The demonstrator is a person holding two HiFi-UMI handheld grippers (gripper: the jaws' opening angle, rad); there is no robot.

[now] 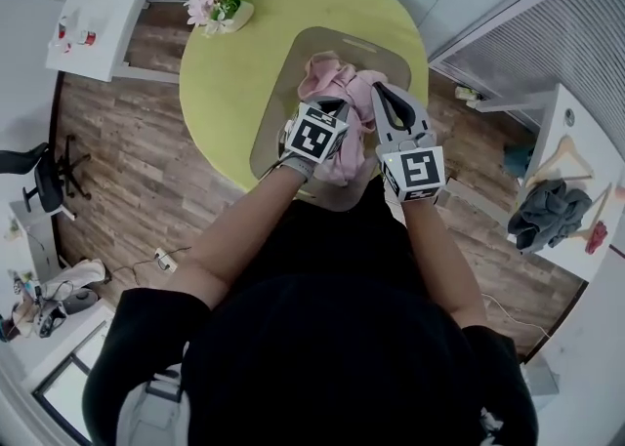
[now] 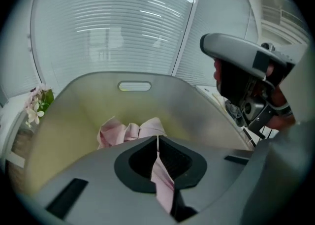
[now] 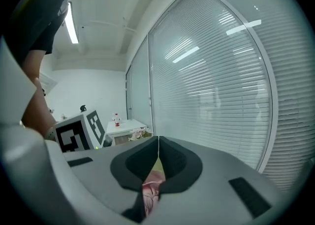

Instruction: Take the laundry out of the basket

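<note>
Person's arms (image 1: 244, 229) reach over the near edge of the round yellow table (image 1: 244, 73). Left gripper (image 2: 157, 139): jaws closed tight on a fold of pink laundry (image 2: 127, 131), tilted down into the basket (image 1: 344, 40). Right gripper (image 3: 158, 143): jaws together too, with pink cloth pinched between them, held roughly level. Remaining laundry is bunched in the basket, toward the table's near edge. Flowers (image 1: 217, 0) at the far-left edge.

Head view steeply down, gripper views along jaws, laundry (image 1: 332, 78) shared
</note>
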